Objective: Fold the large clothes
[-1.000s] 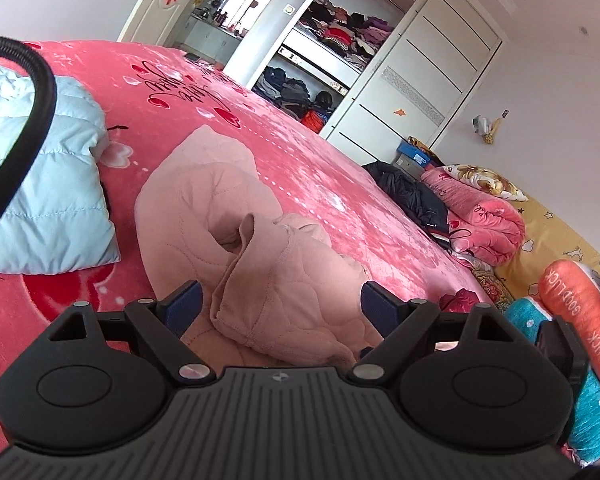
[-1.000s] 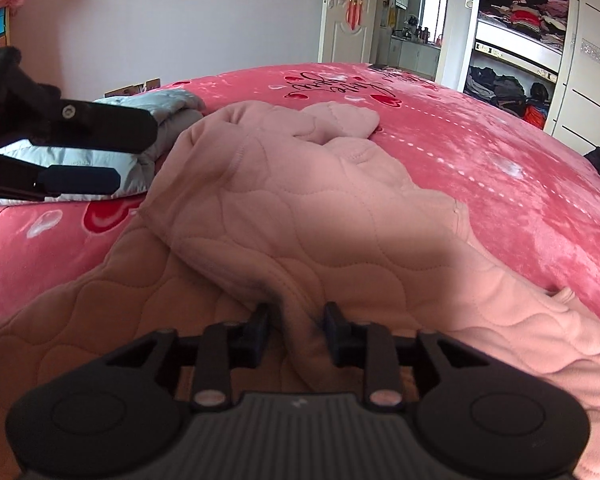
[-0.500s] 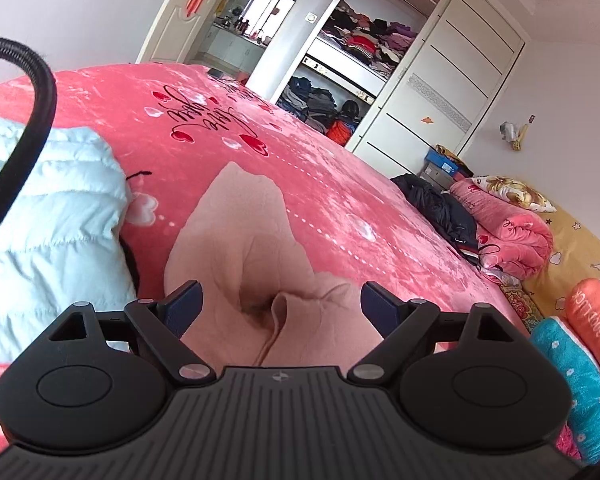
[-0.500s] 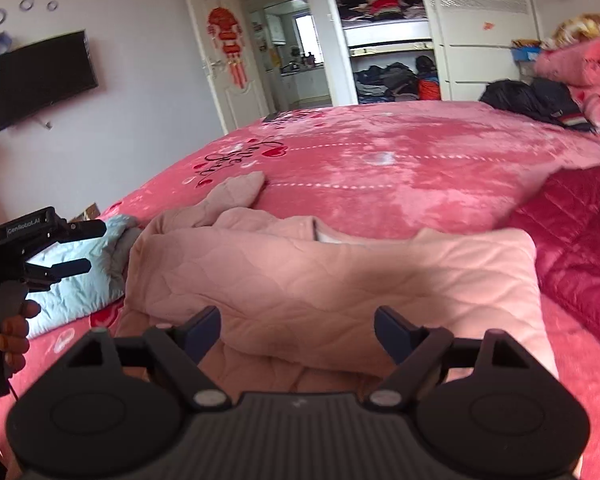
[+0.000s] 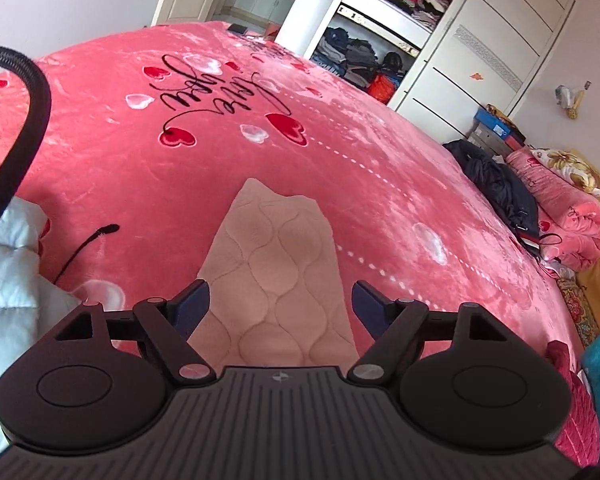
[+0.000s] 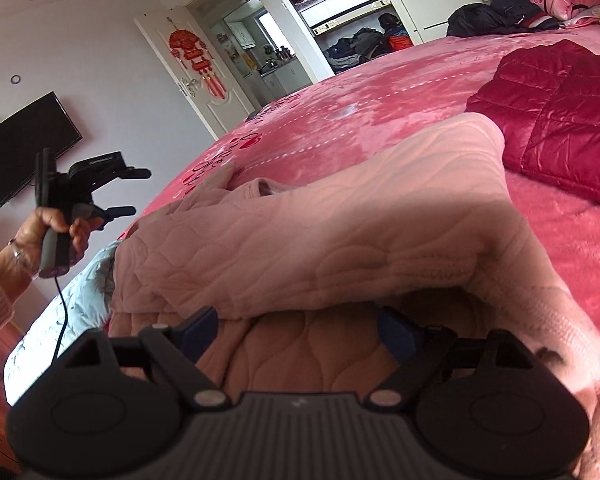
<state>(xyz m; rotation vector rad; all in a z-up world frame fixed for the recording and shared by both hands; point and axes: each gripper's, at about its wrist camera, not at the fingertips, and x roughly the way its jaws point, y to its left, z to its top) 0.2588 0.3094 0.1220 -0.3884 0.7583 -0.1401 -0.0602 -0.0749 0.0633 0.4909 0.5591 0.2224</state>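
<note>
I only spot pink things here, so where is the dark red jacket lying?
In the right wrist view the dark red jacket lies flat on the pink bedspread at the upper right, just beyond the pink quilted garment.

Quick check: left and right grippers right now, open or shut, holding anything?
Left gripper: open, over the pink quilted garment's sleeve, gripping nothing.
Right gripper: open, at the folded garment's edge, gripping nothing.

Left claw (image 5: 280,306) wide, just narrowed slightly, nothing pinched. Right claw (image 6: 298,330) spread, just opened. Left hand (image 6: 56,232) wrapped round its handle.
</note>
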